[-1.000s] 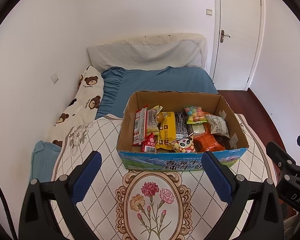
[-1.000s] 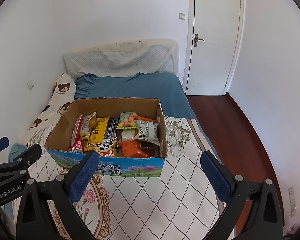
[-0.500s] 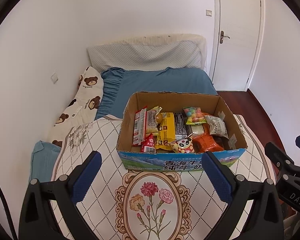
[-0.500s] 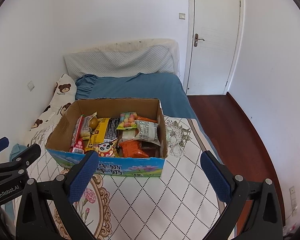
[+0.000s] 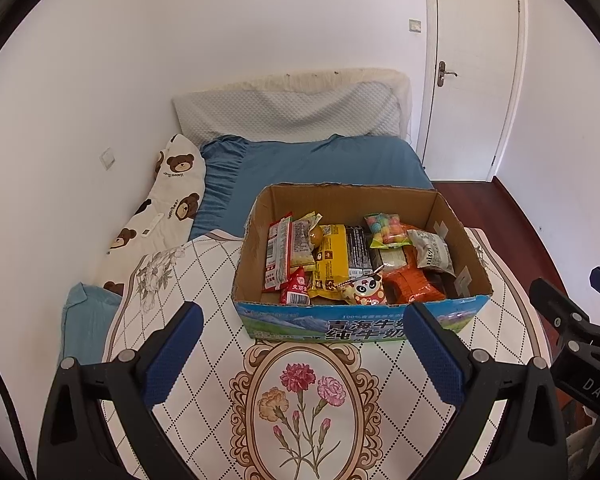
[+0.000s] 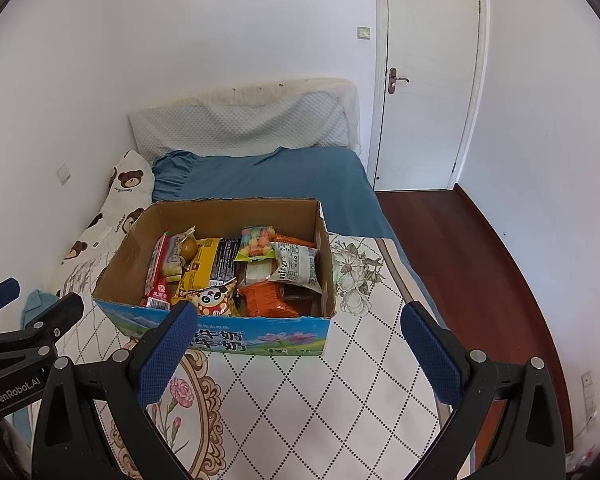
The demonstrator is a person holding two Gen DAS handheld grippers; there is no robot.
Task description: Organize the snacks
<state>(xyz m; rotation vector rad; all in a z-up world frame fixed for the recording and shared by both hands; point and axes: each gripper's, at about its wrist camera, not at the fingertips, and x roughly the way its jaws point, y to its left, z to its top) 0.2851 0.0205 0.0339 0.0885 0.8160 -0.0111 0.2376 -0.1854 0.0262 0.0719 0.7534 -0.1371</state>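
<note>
On the bed, toward its near end, an open cardboard box (image 5: 362,320) sits on a white quilted mat (image 5: 204,272) printed with a diamond grid and a framed bunch of carnations. The box holds the snacks, packed close together: a red-and-white packet (image 5: 278,256) stands on edge against the left wall, with a small red sachet (image 5: 298,292) at its foot; a yellow packet (image 5: 332,260) and a black packet (image 5: 359,252) lie side by side in the middle; a panda-face packet (image 5: 366,290) leans at the front wall; a bag of coloured balls (image 5: 386,230) lies toward the back; an orange packet (image 5: 410,286) sits front right, and a grey printed packet (image 5: 432,254) rests against the right wall.

Both claws hover above the near edge of the mat, well short of the box. The left claw (image 5: 302,354) is spread wide with nothing between its blue pads (image 5: 172,352). The right claw (image 6: 298,352) is likewise wide and empty; in its own view its left pad overlaps the front of the box.

Beyond the box the blue sheet (image 6: 268,178) runs to a grey pillow (image 6: 240,128) at the head of the bed. A bear-print pillow (image 5: 168,204) lies along the left edge by the wall. A white door (image 6: 428,76) stands closed past the far right corner.
</note>
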